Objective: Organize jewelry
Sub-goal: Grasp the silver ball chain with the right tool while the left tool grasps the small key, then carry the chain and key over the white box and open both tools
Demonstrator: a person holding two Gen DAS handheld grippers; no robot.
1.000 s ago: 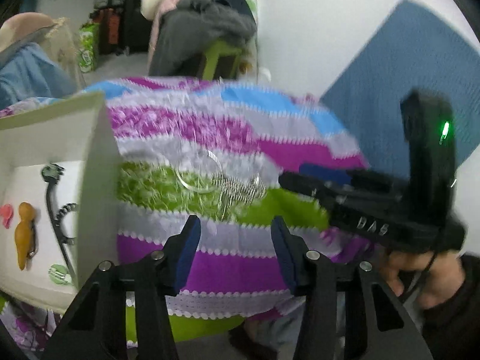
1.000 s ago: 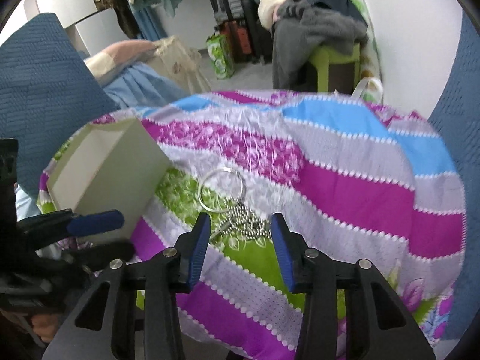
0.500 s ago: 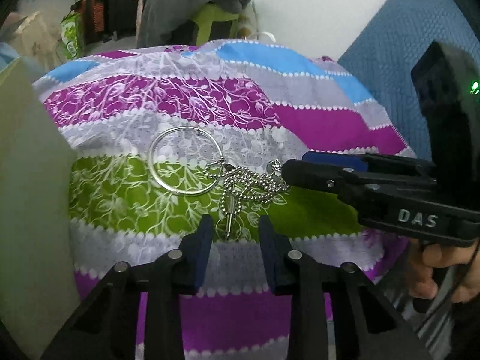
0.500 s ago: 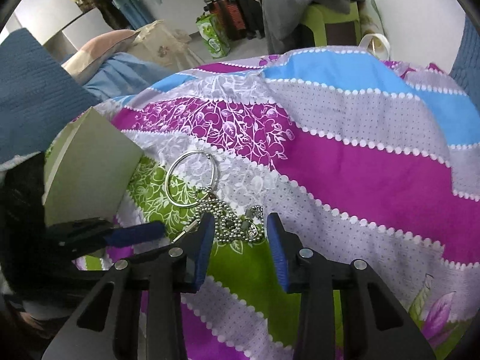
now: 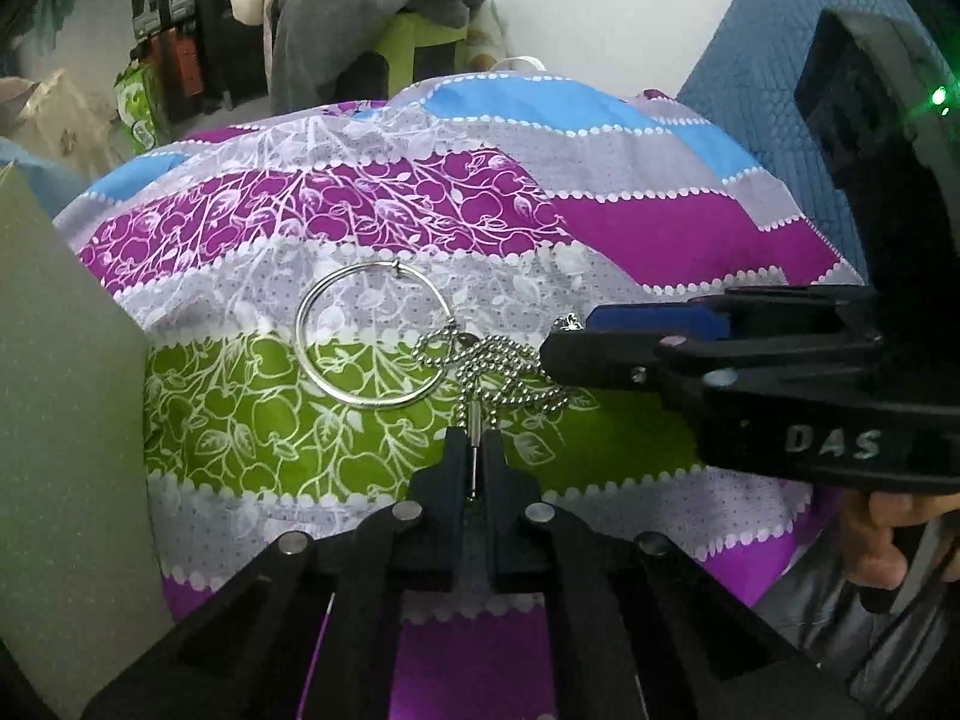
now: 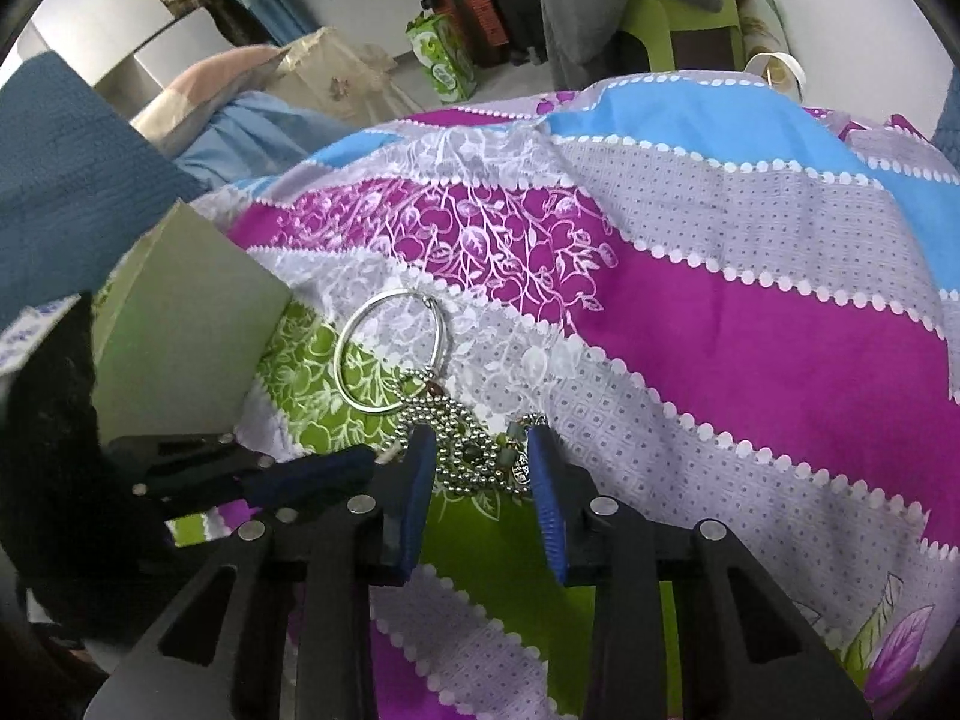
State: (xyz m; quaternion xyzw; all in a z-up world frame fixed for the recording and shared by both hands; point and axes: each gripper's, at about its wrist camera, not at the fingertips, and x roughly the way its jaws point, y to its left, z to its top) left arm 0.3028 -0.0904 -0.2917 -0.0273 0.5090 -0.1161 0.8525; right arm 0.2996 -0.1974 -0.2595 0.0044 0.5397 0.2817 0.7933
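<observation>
Left gripper (image 5: 474, 450) pinches the ball chain's (image 5: 510, 366) bar; right gripper (image 6: 480, 462), spread, straddles its heap.

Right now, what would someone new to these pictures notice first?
A silver ring with a tangled bead chain lies on the bright striped cloth. The left gripper has just closed its fingers on a small metal pin at the chain's near end. The right gripper straddles the chain's heap, and a pale box stands beside the ring.

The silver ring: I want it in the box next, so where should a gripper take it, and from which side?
Grip the silver ring at its far rim, by the small clasp, coming from above. It lies flat on the striped cloth, and that arc is clear of the ball chain tangled at its near right.
</observation>
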